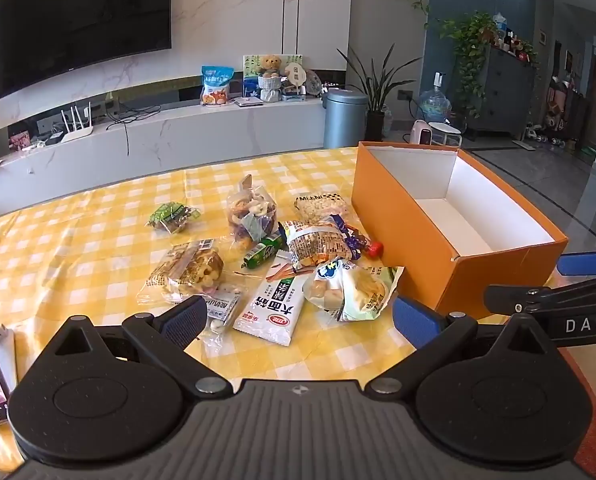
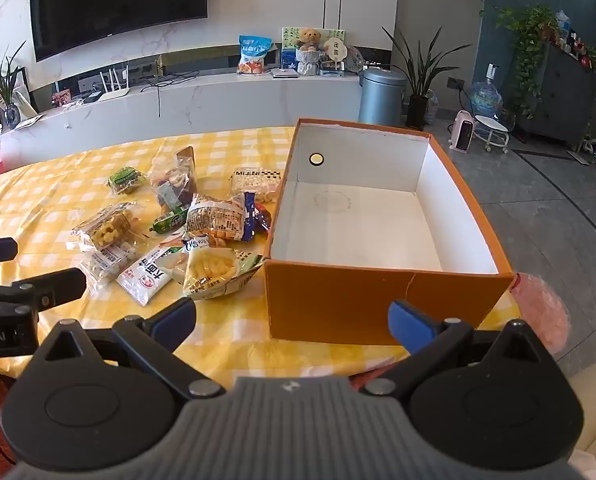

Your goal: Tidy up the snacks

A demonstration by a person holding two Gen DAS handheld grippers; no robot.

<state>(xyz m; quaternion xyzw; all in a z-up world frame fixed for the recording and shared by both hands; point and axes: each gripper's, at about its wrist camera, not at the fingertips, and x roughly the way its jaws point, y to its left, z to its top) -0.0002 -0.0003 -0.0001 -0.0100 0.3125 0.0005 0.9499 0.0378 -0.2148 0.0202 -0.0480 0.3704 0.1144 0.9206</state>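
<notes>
One rectangular orange cardboard box [image 2: 338,304], white inside, empty, right on yellow-checked cloth tabletop [image 1: 78,248]; about ten crinkled plastic snack packets [image 1: 266,304] clustered left of it; left gripper [image 1: 298,320] and right gripper [image 2: 292,322] both spread apart, holding nothing.

A wall television [image 1: 78,20], a teddy bear [image 1: 271,65] and a grey bin [image 1: 344,118].
</notes>
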